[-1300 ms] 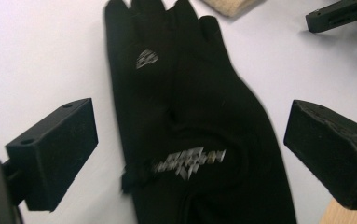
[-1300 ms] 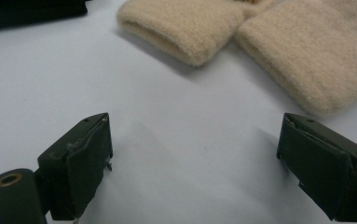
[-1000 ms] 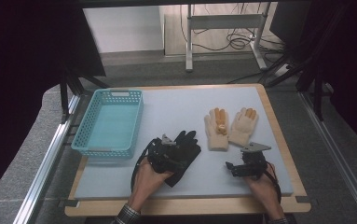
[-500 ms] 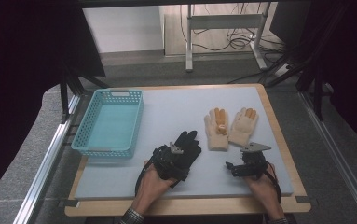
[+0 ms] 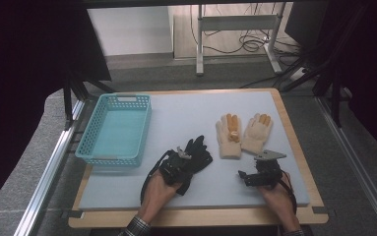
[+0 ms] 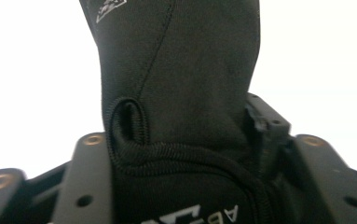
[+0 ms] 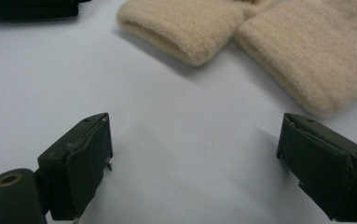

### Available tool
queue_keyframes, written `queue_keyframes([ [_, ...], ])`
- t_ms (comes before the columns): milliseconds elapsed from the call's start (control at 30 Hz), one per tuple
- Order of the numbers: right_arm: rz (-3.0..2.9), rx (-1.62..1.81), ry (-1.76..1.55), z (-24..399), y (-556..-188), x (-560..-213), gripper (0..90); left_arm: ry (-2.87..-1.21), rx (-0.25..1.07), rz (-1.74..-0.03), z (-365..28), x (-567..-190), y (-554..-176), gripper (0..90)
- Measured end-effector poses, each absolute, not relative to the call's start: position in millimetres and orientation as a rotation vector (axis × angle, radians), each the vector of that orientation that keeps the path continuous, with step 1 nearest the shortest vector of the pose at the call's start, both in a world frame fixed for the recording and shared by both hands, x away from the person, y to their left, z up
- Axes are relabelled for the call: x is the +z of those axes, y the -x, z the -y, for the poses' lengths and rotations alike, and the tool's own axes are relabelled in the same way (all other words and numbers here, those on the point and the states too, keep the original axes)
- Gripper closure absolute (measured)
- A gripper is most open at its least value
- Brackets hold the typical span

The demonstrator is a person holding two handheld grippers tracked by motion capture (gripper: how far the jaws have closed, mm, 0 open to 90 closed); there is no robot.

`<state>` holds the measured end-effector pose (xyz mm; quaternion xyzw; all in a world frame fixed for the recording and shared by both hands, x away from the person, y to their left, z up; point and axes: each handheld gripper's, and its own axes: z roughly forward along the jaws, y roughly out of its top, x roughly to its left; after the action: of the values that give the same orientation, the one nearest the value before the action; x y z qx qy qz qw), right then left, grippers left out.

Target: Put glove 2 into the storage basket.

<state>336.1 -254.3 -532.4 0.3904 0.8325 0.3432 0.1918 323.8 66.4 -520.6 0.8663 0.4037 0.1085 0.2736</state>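
While the left gripper (image 5: 178, 164) has just been closing its jaws, the cuff of the black glove (image 6: 181, 93) sits pinched between them, the glove lying flat on the table (image 5: 186, 118) and running toward 1 o'clock. Judged from this, the grasp is made, but lifting and placing remain, presumably into the blue basket (image 5: 114, 129) at 11 o'clock. The right gripper (image 7: 195, 182) rests with jaws spread and nothing between them, the beige gloves (image 7: 260, 42) lying apart at 12 o'clock.

Black glove (image 5: 196, 155), cuff pinched between left gripper's fingers (image 6: 85, 186), flat on table mat.
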Motion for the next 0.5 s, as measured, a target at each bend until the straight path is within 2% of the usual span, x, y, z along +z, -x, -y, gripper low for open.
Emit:
queue_keyframes([
  [167,-2.338,0.964,-1.096,254,-336,-532,9.7,-2.311,0.270,-1.079,-71,-517,-325,59.5],
  [500,-2.338,0.964,-1.097,254,-336,-532,9.7,-2.273,0.329,-1.091,-82,-496,-333,60.4],
])
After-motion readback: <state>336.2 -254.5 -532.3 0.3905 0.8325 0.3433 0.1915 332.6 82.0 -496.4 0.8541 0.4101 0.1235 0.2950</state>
